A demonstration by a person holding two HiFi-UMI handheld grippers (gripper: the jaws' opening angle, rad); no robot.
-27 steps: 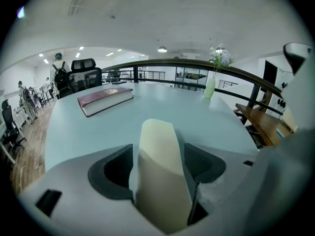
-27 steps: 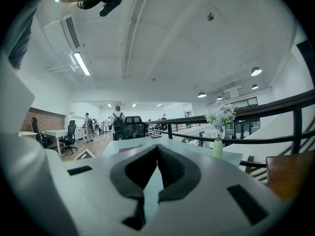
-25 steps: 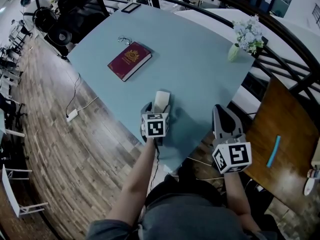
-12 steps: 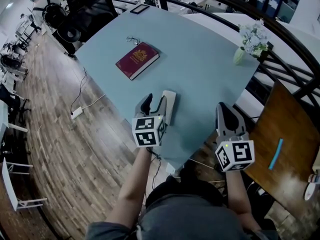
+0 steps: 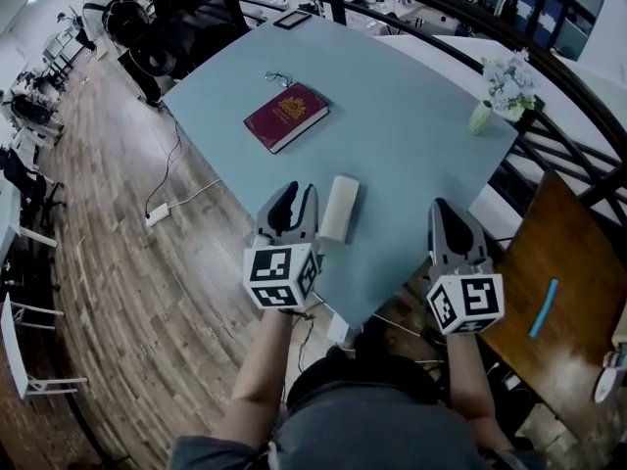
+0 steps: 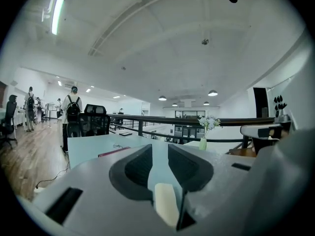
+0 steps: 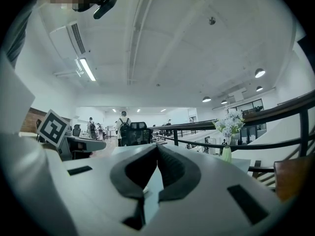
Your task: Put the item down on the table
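Observation:
The item, a cream-white oblong case, lies flat on the blue table near its front edge. My left gripper hovers just left of the case, apart from it. Its jaws are closing with a narrow gap between them, and nothing is gripped. In the left gripper view the case shows low under the jaw gap of the left gripper. My right gripper is at the table's front right corner, shut and empty. Its tips meet in the right gripper view.
A dark red book and a pair of glasses lie farther back on the table. A vase of flowers stands at the right corner. A black railing and a wooden table are to the right; a power strip lies on the floor.
The left gripper has let go of the case, which now lies on the table. The gripper has drawn back and to the left of it, and its jaws have narrowed. The right gripper has barely moved.

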